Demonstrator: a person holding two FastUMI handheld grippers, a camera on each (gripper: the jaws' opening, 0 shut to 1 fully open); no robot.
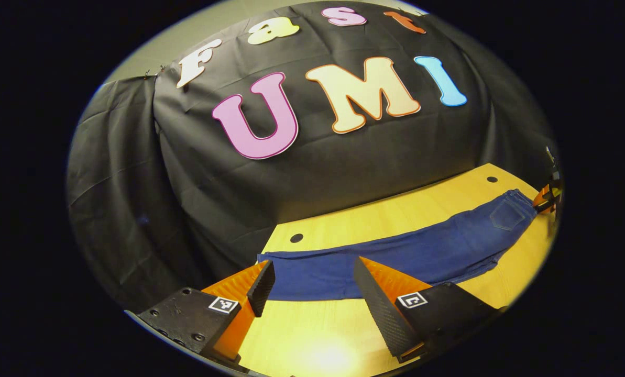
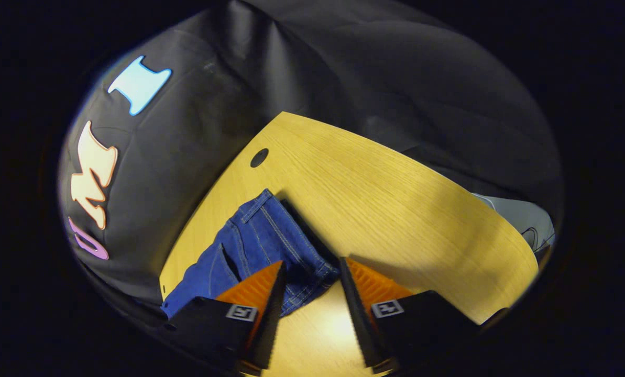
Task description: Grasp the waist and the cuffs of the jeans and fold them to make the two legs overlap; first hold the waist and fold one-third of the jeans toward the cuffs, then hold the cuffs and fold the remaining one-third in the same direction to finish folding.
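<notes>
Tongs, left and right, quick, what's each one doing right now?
Left tongs: open, holding nothing, at the cuff end of the jeans.
Right tongs: open, holding nothing, at the waist corner.

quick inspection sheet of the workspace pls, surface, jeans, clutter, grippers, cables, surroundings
surface: light wood table with round dark holes near its far edge.
job's things: blue jeans lie flat and stretched out along the table, a back pocket facing up; the waist is at the right gripper's end, the cuffs at the left gripper's end; no third folded yet.
clutter: nothing seen on the table.
grippers: left gripper open, just short of the cuffs; right gripper open, its fingers either side of the waist corner, not closed on it.
cables: nothing seen for certain.
surroundings: black cloth wall behind the table; a pale object past the table's edge, too unclear to name.
</notes>
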